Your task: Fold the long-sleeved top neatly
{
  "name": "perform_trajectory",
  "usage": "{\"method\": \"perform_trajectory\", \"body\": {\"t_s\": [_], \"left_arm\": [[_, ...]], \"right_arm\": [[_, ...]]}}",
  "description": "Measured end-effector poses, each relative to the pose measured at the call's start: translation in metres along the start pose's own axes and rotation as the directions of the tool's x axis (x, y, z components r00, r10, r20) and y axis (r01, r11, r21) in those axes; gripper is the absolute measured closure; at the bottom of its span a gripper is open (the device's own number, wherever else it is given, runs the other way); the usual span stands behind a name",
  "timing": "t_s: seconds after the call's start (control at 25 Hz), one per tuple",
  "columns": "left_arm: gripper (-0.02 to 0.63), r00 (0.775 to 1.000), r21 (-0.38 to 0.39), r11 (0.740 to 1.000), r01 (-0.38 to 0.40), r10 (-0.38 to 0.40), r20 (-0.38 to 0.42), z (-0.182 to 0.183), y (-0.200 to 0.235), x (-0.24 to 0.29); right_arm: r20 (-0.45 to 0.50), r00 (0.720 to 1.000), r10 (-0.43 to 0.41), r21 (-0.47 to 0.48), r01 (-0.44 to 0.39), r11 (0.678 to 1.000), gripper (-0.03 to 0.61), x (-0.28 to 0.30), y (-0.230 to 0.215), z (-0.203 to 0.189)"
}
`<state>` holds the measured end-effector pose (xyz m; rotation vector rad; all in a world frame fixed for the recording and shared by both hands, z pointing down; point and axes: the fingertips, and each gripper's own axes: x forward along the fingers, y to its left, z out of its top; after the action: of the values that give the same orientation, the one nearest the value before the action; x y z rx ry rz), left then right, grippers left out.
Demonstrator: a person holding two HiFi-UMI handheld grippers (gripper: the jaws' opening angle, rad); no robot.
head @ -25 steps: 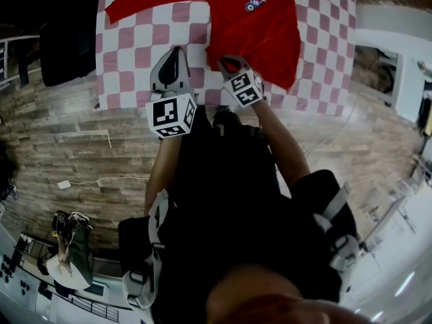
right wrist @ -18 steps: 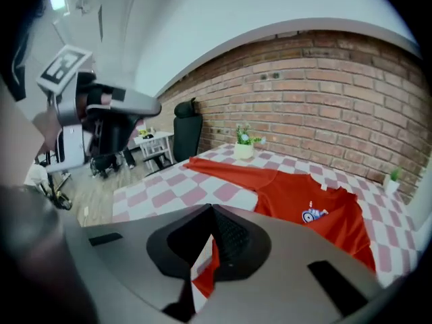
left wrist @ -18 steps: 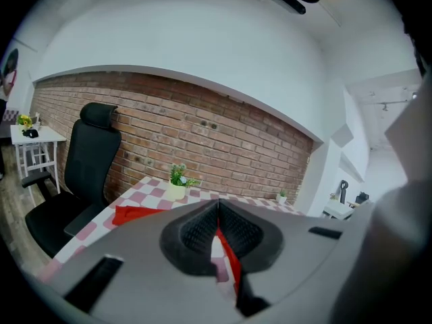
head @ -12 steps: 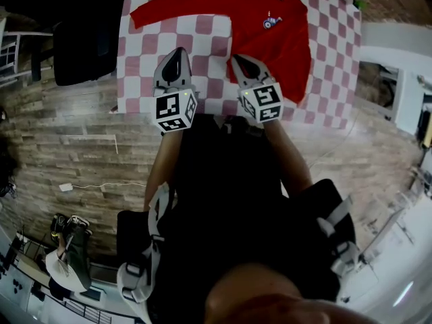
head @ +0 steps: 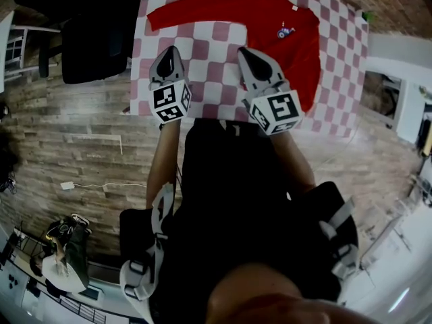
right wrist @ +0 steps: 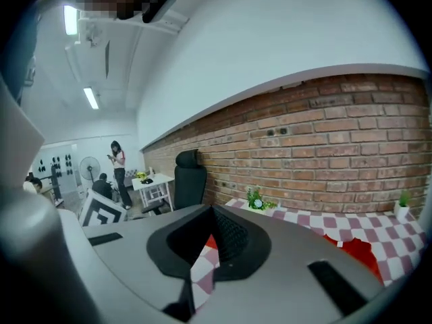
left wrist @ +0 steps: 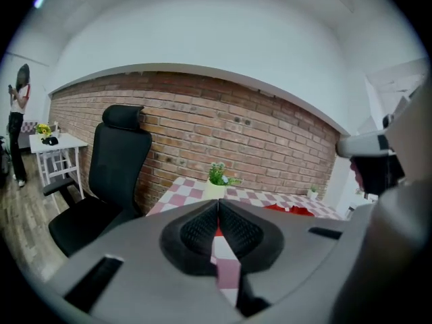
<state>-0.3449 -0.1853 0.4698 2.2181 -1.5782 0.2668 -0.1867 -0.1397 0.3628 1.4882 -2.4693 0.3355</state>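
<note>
The red long-sleeved top lies flat on the checked tablecloth, one sleeve stretched out to the left along the far side. My left gripper hangs shut and empty over the cloth near the front edge, well left of the top's body. My right gripper is shut too, with nothing in it, raised above the top's near left corner. In the left gripper view the closed jaws point across the table at the top. The right gripper also looks level, with the top at lower right.
A black office chair stands left of the table. A small potted plant sits at the table's far edge by the brick wall, another further right. A white desk and a person are in the background.
The right gripper has let go of the top's near hem and risen above the table. The left gripper has shifted a little forward over the cloth. The top lies still.
</note>
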Motion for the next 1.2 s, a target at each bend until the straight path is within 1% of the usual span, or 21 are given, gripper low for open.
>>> {"method": "perform_trajectory", "body": {"t_s": [0.12,0.24,0.44,0.6,0.76,0.84,0.96,1.12,1.2], "left_arm": [[0.606,0.999,-0.024,0.999,-0.04,0.039,-0.021,-0.01,0.019,0.013],[0.606,0.996,-0.047,0.996,-0.071,0.069,-0.048,-0.022,0.037,0.03],[0.606,0.988,-0.068,0.989,-0.13,0.123,-0.097,-0.042,0.069,0.063],[0.604,0.976,-0.097,0.979,-0.181,0.167,-0.138,-0.057,0.093,0.087],[0.603,0.962,-0.094,0.971,-0.22,0.2,-0.184,-0.072,0.113,0.107],[0.595,0.957,-0.096,0.969,-0.227,0.204,-0.206,-0.081,0.121,0.116],[0.539,0.953,-0.11,0.969,-0.222,0.191,-0.235,-0.092,0.13,0.13],[0.522,0.944,-0.127,0.967,-0.219,0.178,-0.278,-0.107,0.137,0.147],[0.513,0.937,-0.128,0.966,-0.225,0.179,-0.299,-0.113,0.14,0.154]], "right_arm": [[0.025,0.999,0.04,-0.017,-0.039,0.999,0.571,0.009,0.008,0.019],[0.028,0.998,0.062,-0.025,-0.061,0.998,0.571,0.02,0.009,0.026],[0.011,0.996,0.093,-0.049,-0.092,0.995,0.569,0.042,0.003,0.028],[-0.002,0.995,0.104,-0.049,-0.104,0.993,0.569,0.055,-0.004,0.026],[-0.021,0.992,0.124,-0.037,-0.125,0.991,0.571,0.067,-0.005,0.018],[-0.027,0.991,0.132,-0.033,-0.133,0.991,0.57,0.074,-0.006,0.014],[-0.043,0.989,0.139,-0.026,-0.14,0.99,0.57,0.084,-0.006,0.007],[-0.053,0.988,0.148,0.046,-0.145,0.988,0.571,0.095,-0.004,0.006],[-0.061,0.987,0.152,0.053,-0.149,0.987,0.57,0.1,-0.004,0.003]]}}
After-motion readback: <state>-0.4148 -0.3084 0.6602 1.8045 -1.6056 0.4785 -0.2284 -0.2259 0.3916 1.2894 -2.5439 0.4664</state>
